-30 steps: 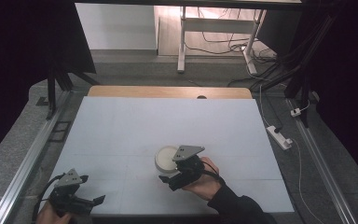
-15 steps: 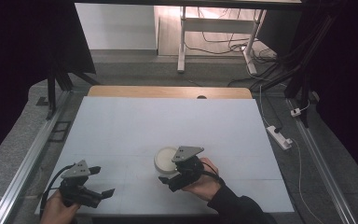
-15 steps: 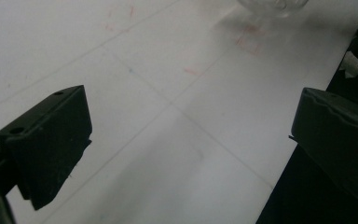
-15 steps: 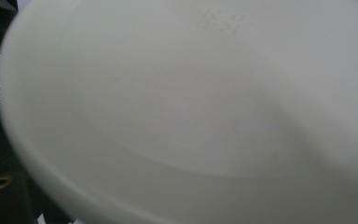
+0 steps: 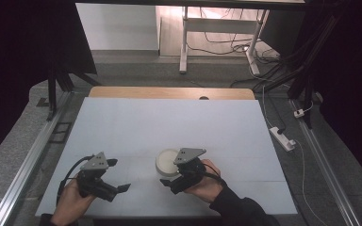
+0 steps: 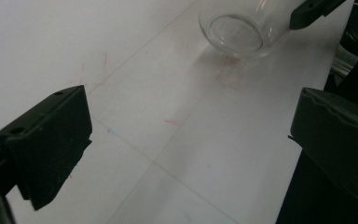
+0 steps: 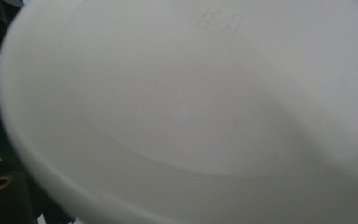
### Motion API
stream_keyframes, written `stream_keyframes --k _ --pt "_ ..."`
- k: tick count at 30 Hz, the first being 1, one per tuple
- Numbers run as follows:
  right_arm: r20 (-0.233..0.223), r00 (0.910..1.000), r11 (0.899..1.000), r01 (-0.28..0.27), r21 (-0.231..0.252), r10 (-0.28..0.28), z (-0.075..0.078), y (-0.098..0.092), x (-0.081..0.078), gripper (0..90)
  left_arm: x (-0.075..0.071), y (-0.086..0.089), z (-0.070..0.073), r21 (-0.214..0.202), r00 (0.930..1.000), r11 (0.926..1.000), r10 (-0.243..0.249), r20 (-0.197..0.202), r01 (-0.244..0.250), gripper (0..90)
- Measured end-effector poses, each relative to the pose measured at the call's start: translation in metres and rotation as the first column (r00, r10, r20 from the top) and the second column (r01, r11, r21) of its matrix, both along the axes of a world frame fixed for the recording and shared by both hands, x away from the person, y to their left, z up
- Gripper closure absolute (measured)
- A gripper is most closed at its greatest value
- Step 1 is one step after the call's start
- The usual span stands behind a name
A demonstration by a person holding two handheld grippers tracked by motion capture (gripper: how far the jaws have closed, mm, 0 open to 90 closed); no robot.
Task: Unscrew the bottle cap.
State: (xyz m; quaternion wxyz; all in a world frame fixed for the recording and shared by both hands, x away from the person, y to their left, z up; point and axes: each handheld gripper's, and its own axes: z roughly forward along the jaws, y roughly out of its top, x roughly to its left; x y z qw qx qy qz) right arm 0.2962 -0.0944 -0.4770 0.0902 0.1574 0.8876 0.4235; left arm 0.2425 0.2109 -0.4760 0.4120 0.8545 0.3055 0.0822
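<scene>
Bowl (image 5: 167, 162) on table (image 5: 169, 117), front centre.

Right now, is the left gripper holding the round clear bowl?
No: the left gripper has its jaws wide apart over bare white table, with the round clear bowl farther off, untouched by it.

My right claw (image 5: 169, 182) covers the bowl's (image 5: 166, 161) near rim; grip there hidden. In the right gripper view, bowl (image 7: 191, 116) blurred, cut off on every edge.
</scene>
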Motion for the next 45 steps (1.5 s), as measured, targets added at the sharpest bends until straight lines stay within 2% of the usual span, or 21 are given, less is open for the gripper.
stream_keyframes --k 3,9,15,17,18,25,29,30,31,32,33,34,35,36,39,40,42,45 --pt "0.002 1.0000 1.000 -0.004 0.000 0.004 0.000 0.000 0.000 6.5 0.004 -0.009 0.004 0.009 0.9992 0.9994 -0.035 0.019 0.035 0.2" --pt "-0.004 1.0000 1.000 -0.005 0.000 0.005 -0.001 0.000 0.001 6.5 0.013 -0.025 0.013 0.021 0.9958 0.9958 -0.090 0.019 0.090 0.0" --pt "-0.003 0.9998 1.000 -0.018 0.000 0.018 -0.001 0.000 0.000 6.5 0.025 -0.040 0.024 0.030 0.9868 0.9876 -0.156 0.045 0.154 0.0" --pt "-0.004 0.9998 1.000 -0.019 0.003 0.020 -0.001 0.000 0.000 6.5 0.028 -0.046 0.027 0.018 0.9819 0.9832 -0.182 0.051 0.182 0.0" --pt "-0.004 0.9998 1.000 -0.019 0.003 0.020 -0.001 0.000 0.000 6.5 0.030 -0.048 0.029 0.014 0.9784 0.9799 -0.199 0.054 0.199 0.0" --pt "-0.005 0.9997 1.000 -0.022 0.004 0.022 -0.001 0.000 0.000 6.5 0.043 -0.068 0.039 0.055 0.9513 0.9534 -0.300 0.072 0.296 0.0" --pt "-0.011 0.9994 0.999 -0.032 0.008 0.032 -0.002 0.001 -0.001 6.5 0.049 -0.078 0.041 0.061 0.9366 0.9380 -0.345 0.063 0.341 0.0" --pt "-0.010 0.9994 0.999 -0.034 0.006 0.034 -0.002 0.001 -0.001 6.5 0.051 -0.081 0.041 0.062 0.9317 0.9329 -0.358 0.060 0.355 0.0" --pt "-0.010 0.9993 0.999 -0.037 0.005 0.037 -0.002 0.002 -0.001 6.5 0.053 -0.086 0.040 0.056 0.9219 0.9233 -0.383 0.059 0.380 0.0" --pt "-0.011 0.9991 0.999 -0.040 0.005 0.040 -0.002 0.002 -0.001 6.5 0.055 -0.088 0.040 0.053 0.9165 0.9178 -0.396 0.056 0.393 0.0" --pt "-0.012 0.9991 0.999 -0.041 0.004 0.041 -0.002 0.002 -0.001 6.5 0.055 -0.088 0.040 0.053 0.9165 0.9178 -0.396 0.056 0.393 0.0" --pt "-0.012 0.9990 0.999 -0.042 0.004 0.042 -0.002 0.002 -0.001 6.5 0.057 -0.093 0.040 0.055 0.9047 0.9061 -0.422 0.057 0.420 0.0" --pt "-0.012 0.9990 0.999 -0.042 0.004 0.042 -0.002 0.002 -0.001 6.5 0.057 -0.093 0.040 0.055 0.9047 0.9061 -0.422 0.057 0.420 0.0" --pt "-0.012 0.9989 0.999 -0.046 0.004 0.047 -0.002 0.003 -0.001 6.5 0.059 -0.097 0.041 0.046 0.8938 0.8957 -0.444 0.061 0.442 0.2" --pt "-0.009 0.9986 0.999 -0.053 0.002 0.053 -0.002 0.002 -0.001 6.5 0.062 -0.101 0.043 0.020 0.8782 0.8809 -0.473 0.072 0.473 2.1" --pt "-0.010 0.9984 0.998 -0.055 0.002 0.055 -0.002 0.002 -0.002 6.5 0.062 -0.101 0.043 0.020 0.8782 0.8809 -0.473 0.072 0.473 2.8" --pt "-0.012 0.9984 0.998 -0.055 0.005 0.055 -0.002 0.003 -0.002 6.5 0.064 -0.106 0.043 0.029 0.8675 0.8711 -0.491 0.080 0.490 3.8" --pt "-0.010 0.9981 0.998 -0.061 0.007 0.061 -0.002 0.003 -0.003 6.5 0.065 -0.107 0.043 0.035 0.8644 0.8684 -0.496 0.083 0.495 5.2"
